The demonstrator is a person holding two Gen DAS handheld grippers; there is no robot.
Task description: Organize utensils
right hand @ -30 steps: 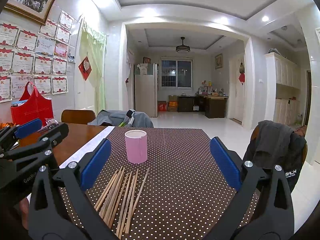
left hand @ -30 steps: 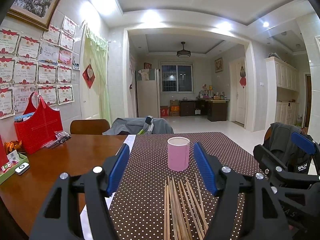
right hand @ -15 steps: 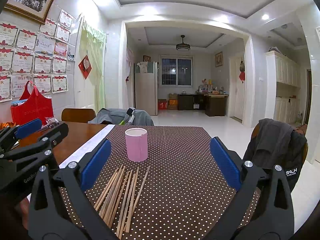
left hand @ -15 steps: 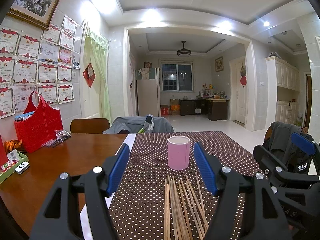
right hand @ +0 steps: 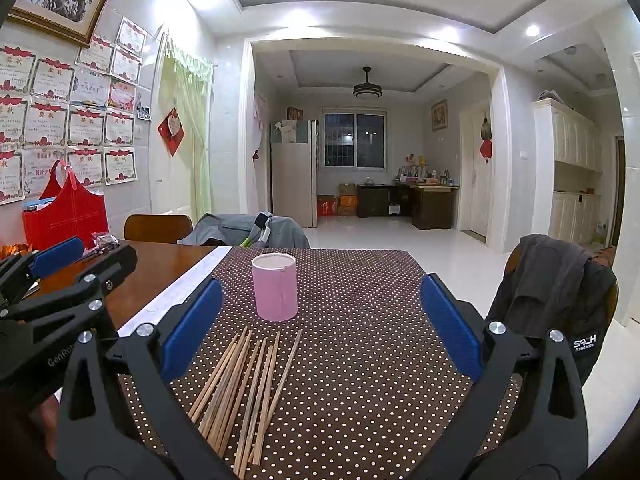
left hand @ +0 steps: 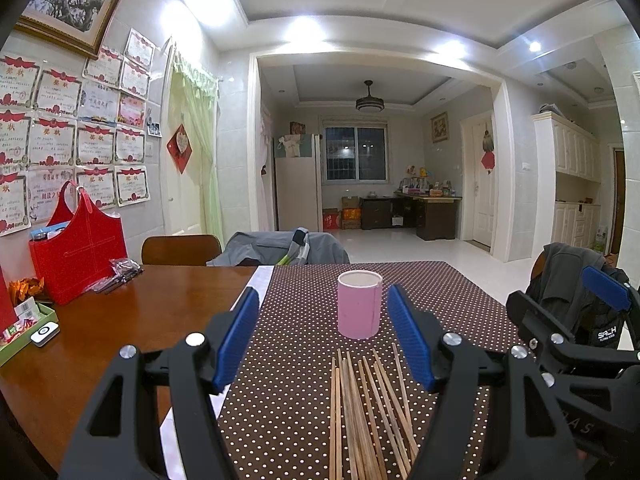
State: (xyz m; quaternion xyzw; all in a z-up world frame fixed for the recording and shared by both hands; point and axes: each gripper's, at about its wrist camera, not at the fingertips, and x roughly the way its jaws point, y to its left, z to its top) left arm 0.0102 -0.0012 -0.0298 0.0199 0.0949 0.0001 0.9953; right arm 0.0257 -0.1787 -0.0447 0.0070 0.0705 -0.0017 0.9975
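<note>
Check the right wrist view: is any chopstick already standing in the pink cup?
No. All the chopsticks lie flat on the dotted cloth in front of the pink cup, and nothing sticks up above its rim.

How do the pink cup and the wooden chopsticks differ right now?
The pink cylindrical cup stands upright; the wooden chopsticks lie flat in a loose fan. The cup is one wide, hollow thing; the chopsticks are many thin sticks. The cup sits farther from the cameras. Both rest on the brown dotted tablecloth, ungripped.

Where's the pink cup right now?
The pink cup stands upright on the dotted tablecloth, just beyond the far tips of the loose chopsticks; in the right wrist view it sits left of centre.
</note>
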